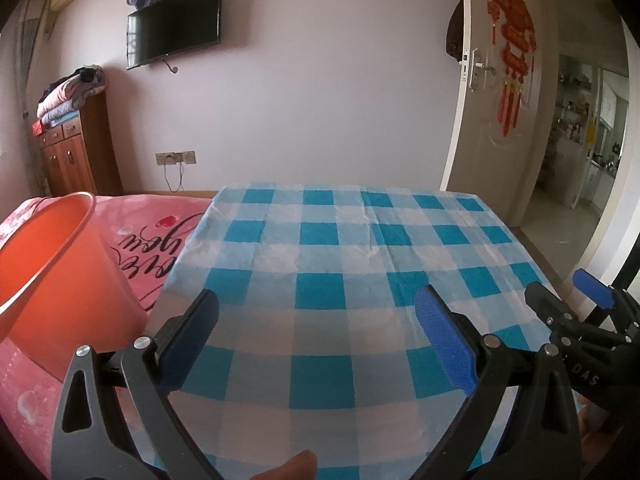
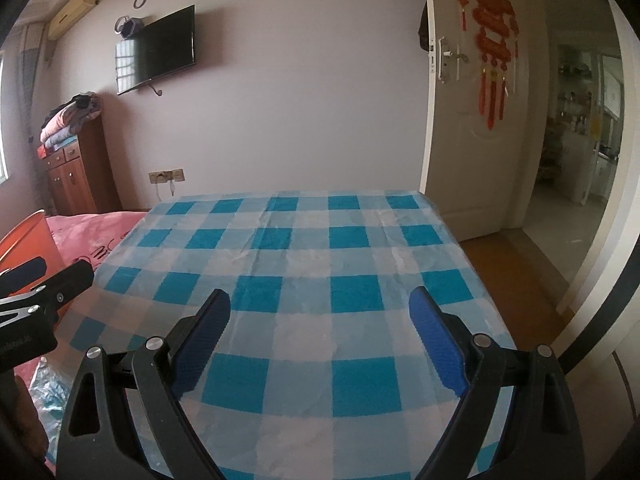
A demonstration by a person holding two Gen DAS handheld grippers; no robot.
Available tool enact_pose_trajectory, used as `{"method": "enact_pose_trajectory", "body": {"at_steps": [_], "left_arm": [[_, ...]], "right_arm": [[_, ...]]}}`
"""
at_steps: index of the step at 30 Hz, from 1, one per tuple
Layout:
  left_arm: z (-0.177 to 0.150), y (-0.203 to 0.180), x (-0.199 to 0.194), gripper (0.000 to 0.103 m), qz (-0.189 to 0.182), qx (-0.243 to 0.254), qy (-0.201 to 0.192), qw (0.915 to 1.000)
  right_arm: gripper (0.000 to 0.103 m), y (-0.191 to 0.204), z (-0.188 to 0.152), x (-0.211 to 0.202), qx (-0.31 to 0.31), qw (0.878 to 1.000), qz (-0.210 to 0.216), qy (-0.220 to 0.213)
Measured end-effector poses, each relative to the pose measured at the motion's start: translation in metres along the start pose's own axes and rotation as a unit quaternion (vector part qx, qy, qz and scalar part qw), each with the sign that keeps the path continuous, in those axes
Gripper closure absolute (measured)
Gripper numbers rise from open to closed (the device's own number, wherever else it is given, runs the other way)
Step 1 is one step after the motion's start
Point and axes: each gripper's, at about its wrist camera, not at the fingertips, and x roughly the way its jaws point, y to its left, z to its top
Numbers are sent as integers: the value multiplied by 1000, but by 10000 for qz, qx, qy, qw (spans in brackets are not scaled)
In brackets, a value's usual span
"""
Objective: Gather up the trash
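My left gripper point(image 1: 318, 300) is open over the near part of a table with a blue and white checked cloth point(image 1: 340, 240), nothing between its blue pads. My right gripper point(image 2: 320, 302) is open too, also over the checked cloth point(image 2: 304, 248), and holds nothing. An orange plastic bucket point(image 1: 52, 264) stands on the pink bedspread to the left of the table; only its rim point(image 2: 28, 232) shows in the right wrist view. The right gripper point(image 1: 560, 296) appears at the right edge of the left wrist view, the left gripper point(image 2: 52, 272) at the left edge of the right wrist view. No trash shows on the cloth.
A pink bedspread point(image 1: 152, 232) with black lettering lies left of the table. Behind are a wall-mounted TV point(image 1: 176, 24), a wooden cabinet point(image 1: 76, 148) with folded blankets, and an open door point(image 1: 492, 92) with a red ornament. Wooden floor point(image 2: 508, 280) runs right of the table.
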Motion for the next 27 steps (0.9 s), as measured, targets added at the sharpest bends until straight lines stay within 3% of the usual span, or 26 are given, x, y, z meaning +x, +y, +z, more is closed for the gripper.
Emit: {"method": "enact_pose_trajectory", "body": {"at_steps": [13, 27], "left_arm": [[-8, -18, 9, 4, -22, 104, 11, 9999], [-18, -31, 29, 4, -146, 140, 212, 9996]], "right_arm": [[13, -8, -5, 1, -13, 10000, -38, -79], [13, -18, -11, 18, 91, 9999, 25, 125]]}}
